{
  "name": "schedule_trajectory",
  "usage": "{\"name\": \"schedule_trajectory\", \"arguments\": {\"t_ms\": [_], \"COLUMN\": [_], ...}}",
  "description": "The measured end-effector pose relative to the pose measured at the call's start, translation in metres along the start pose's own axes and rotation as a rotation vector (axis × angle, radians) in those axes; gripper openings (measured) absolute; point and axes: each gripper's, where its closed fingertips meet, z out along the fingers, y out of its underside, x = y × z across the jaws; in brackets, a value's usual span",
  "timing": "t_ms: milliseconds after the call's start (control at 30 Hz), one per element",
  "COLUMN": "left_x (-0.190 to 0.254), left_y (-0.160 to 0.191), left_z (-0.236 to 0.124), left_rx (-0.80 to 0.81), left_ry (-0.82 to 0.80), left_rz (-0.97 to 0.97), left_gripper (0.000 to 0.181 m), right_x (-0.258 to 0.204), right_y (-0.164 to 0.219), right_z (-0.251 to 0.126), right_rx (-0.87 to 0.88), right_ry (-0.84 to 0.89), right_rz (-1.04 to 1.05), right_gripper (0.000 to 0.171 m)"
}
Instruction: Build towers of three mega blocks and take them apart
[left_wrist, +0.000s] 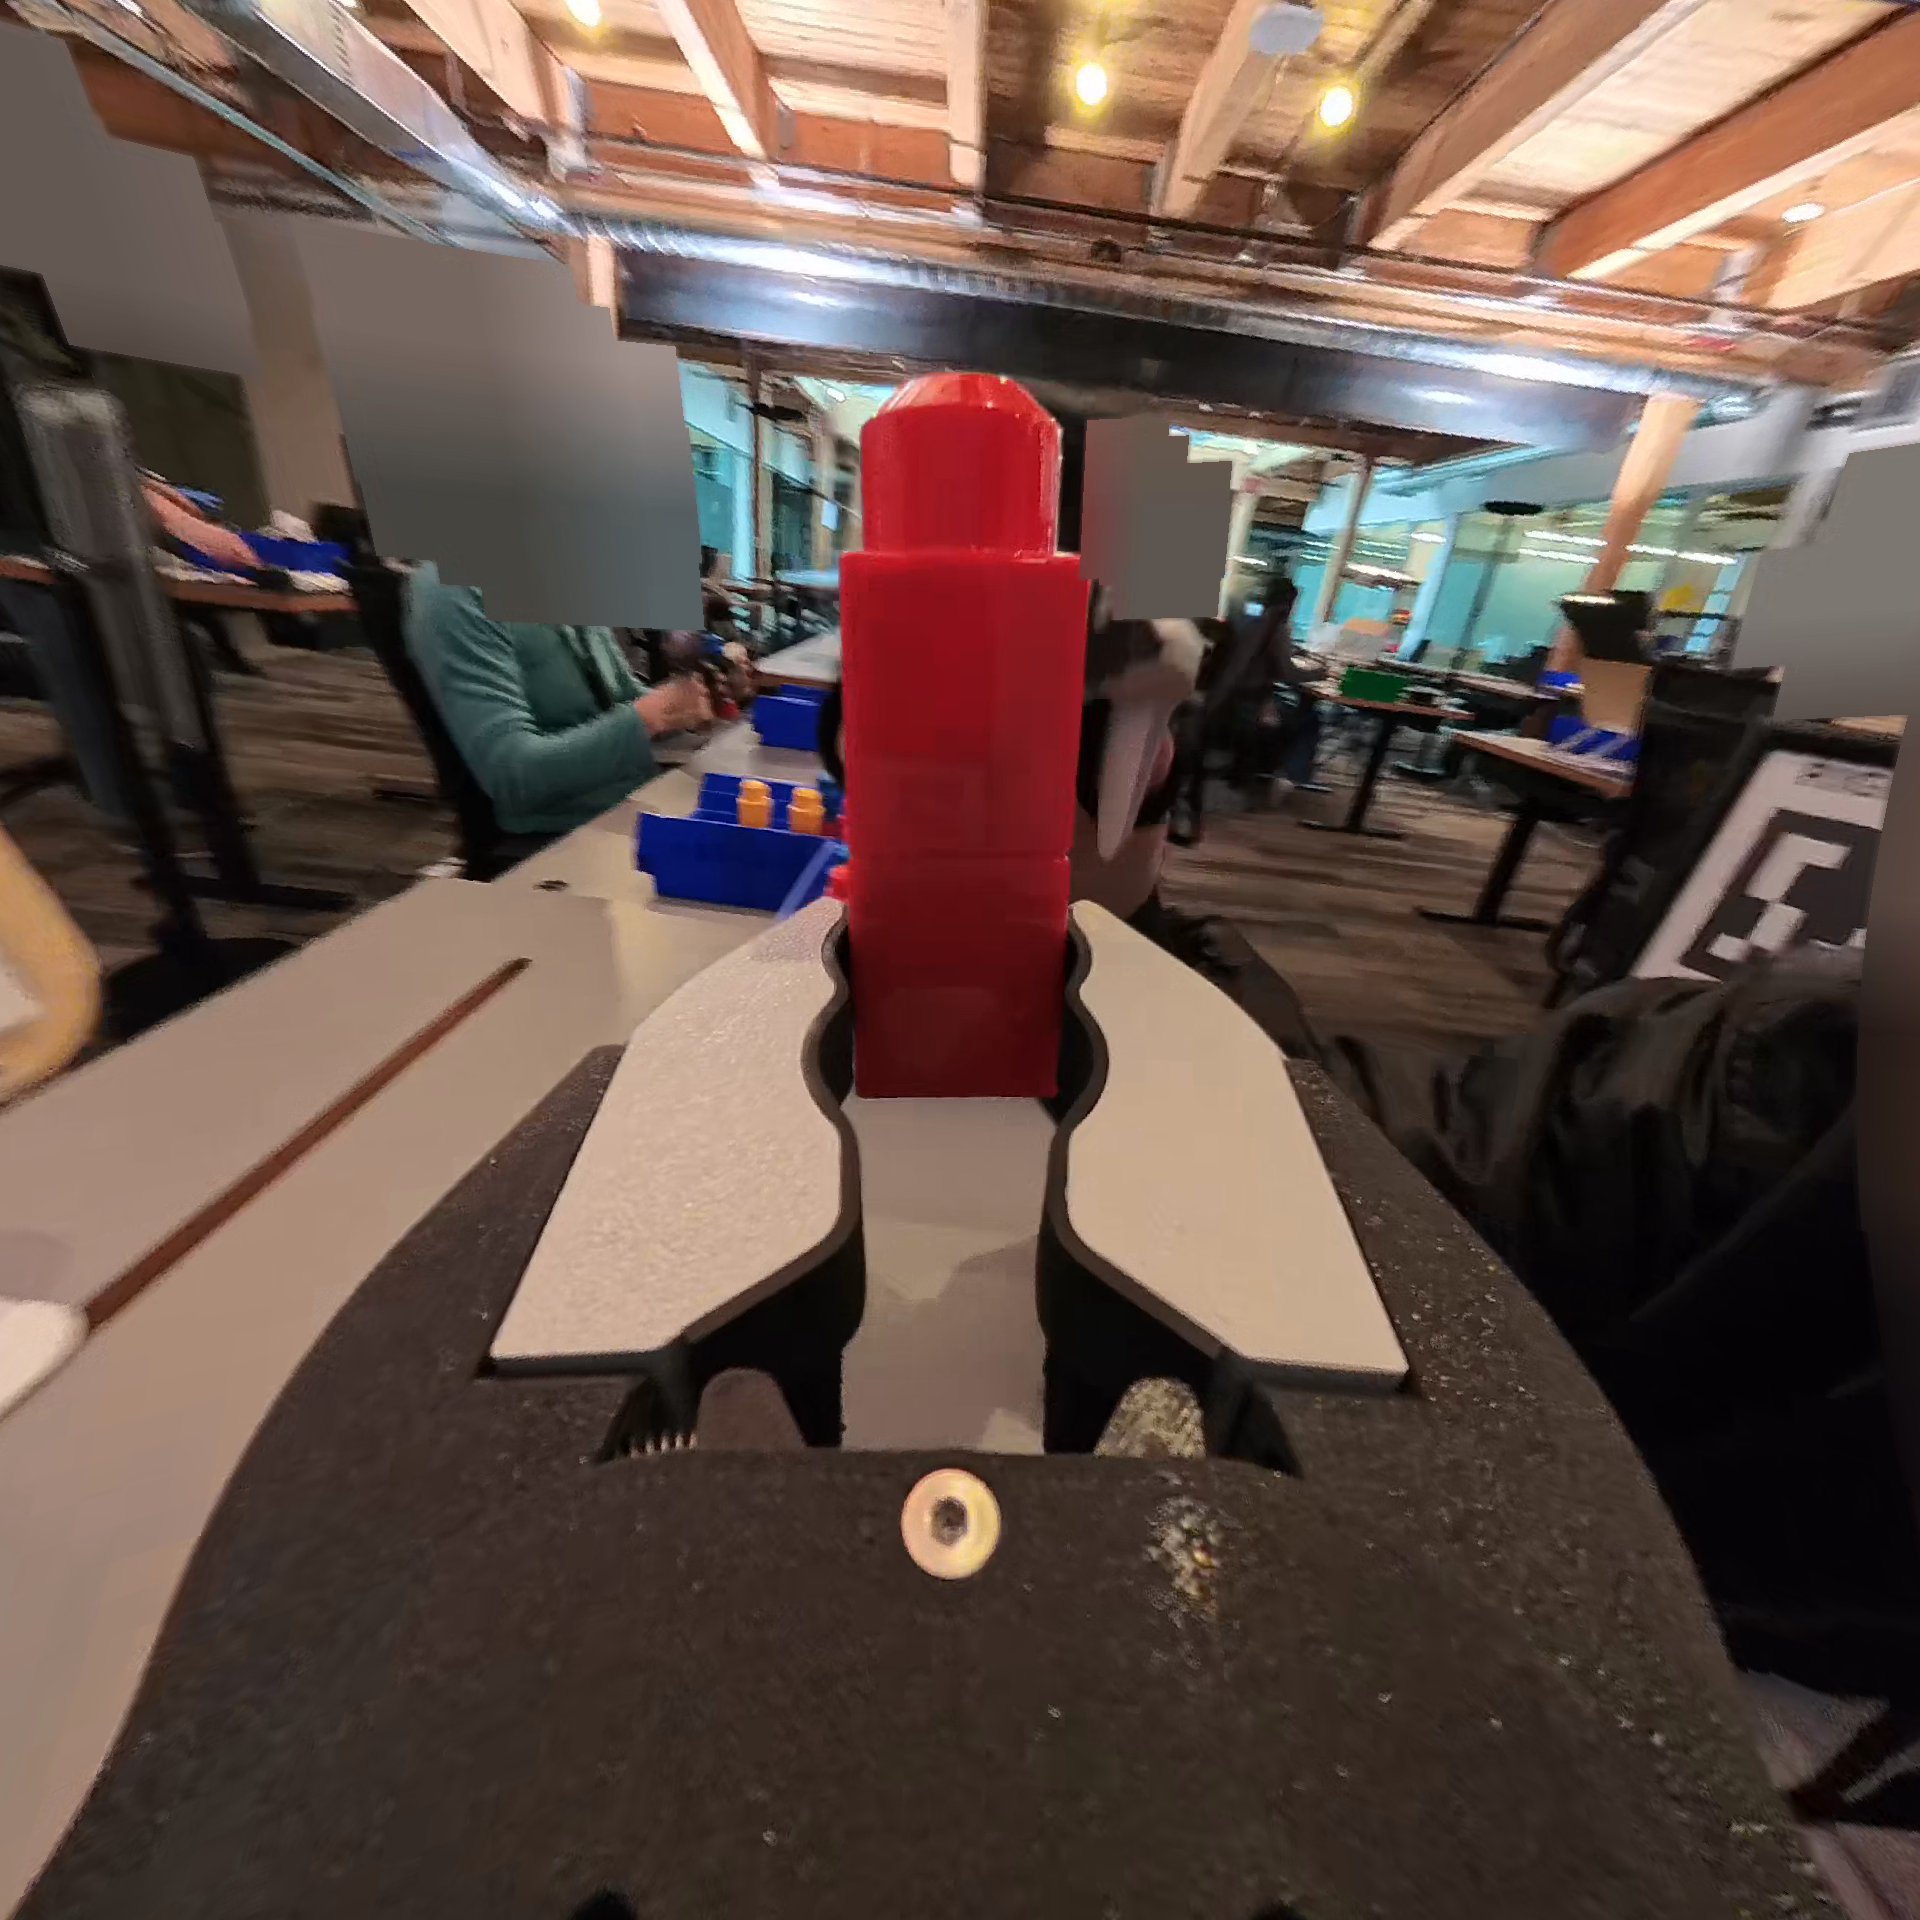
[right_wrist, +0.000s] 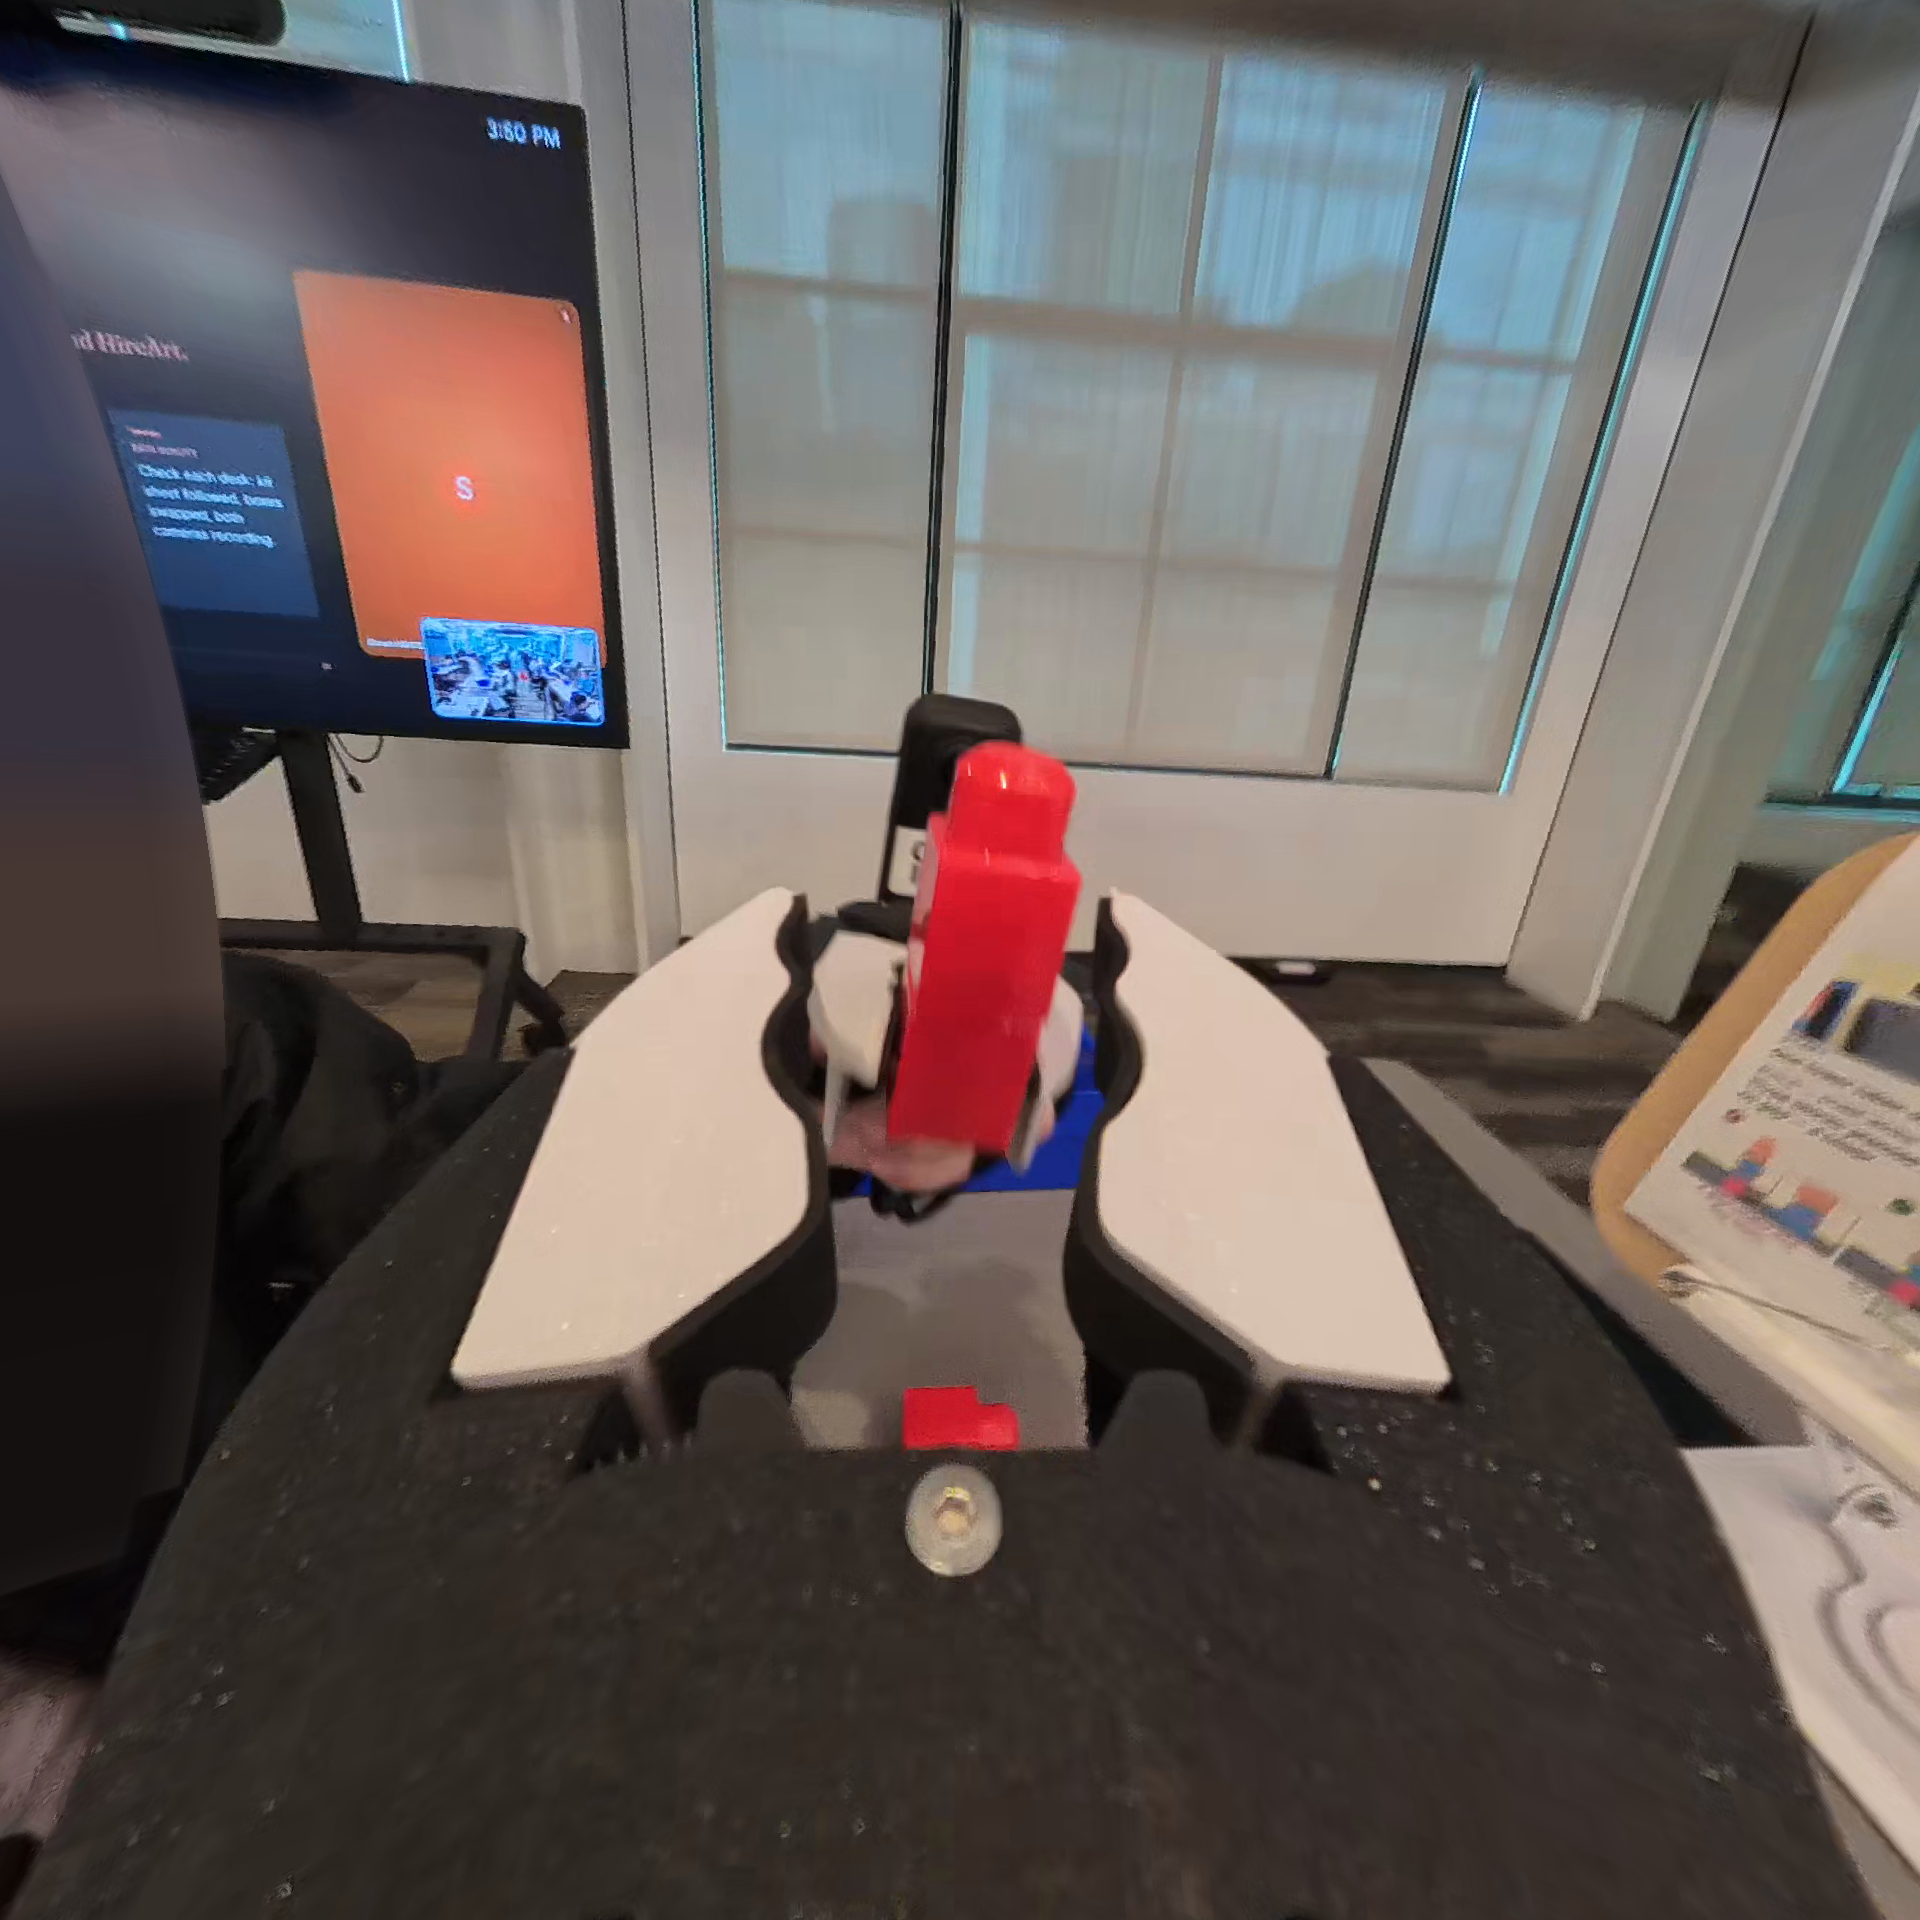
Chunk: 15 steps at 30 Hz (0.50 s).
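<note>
A tower of stacked red mega blocks (left_wrist: 956, 727) stands upright between the fingers of my left gripper (left_wrist: 956, 925). The gripper is shut on the tower's bottom block, above the grey table (left_wrist: 312, 1039). In the right wrist view the same red tower (right_wrist: 987, 987) leans a little and is held from the far side by the left gripper's white fingers (right_wrist: 857, 1018). My right gripper (right_wrist: 951, 920) is open. Its fingers stand wide on either side of the tower and do not touch it. A loose red block (right_wrist: 956, 1418) lies on the table by the right gripper's base.
Blue bins (left_wrist: 727, 862) holding orange blocks stand farther along the table, beside a seated person's sleeve (left_wrist: 520, 707). A blue bin (right_wrist: 1070, 1122) sits behind the tower. A wood-rimmed board with printed sheets (right_wrist: 1787, 1122) is at the right, and a screen on a stand (right_wrist: 312, 416) at the left.
</note>
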Motion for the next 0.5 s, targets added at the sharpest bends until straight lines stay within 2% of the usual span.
{"name": "schedule_trajectory", "arguments": {"t_ms": [67,100,200,300,367,400,433,500], "left_x": [-0.004,-0.004,-0.006,-0.007,-0.007,-0.007,-0.007,-0.01], "left_y": [-0.02,-0.029,-0.049,-0.057,-0.06,-0.061,-0.061,-0.06], "left_z": [-0.026,-0.039,-0.068,-0.082,-0.086,-0.087,-0.087,-0.087], "left_rx": [0.058,0.083,0.141,0.161,0.164,0.165,0.166,0.155], "left_ry": [-0.054,-0.063,-0.105,-0.14,-0.155,-0.164,-0.17,-0.201], "left_rz": [0.04,0.04,0.061,0.077,0.073,0.073,0.072,0.065], "left_gripper": [0.035,0.036,0.035,0.035,0.036,0.036,0.036,0.036], "right_x": [0.007,0.011,0.014,0.004,0.015,0.016,0.01,-0.005], "right_y": [0.019,0.041,0.136,0.224,0.275,0.29,0.296,0.294], "right_z": [-0.008,-0.007,0.006,0.035,0.049,0.053,0.058,0.068], "right_rx": [-0.028,-0.078,-0.277,-0.412,-0.589,-0.648,-0.657,-0.638], "right_ry": [0.001,-0.016,-0.107,-0.155,-0.027,0.022,0.033,-0.002], "right_rz": [-0.025,-0.009,0.054,0.113,0.244,0.348,0.488,0.757], "right_gripper": [0.045,0.043,0.05,0.058,0.051,0.053,0.049,0.055]}}
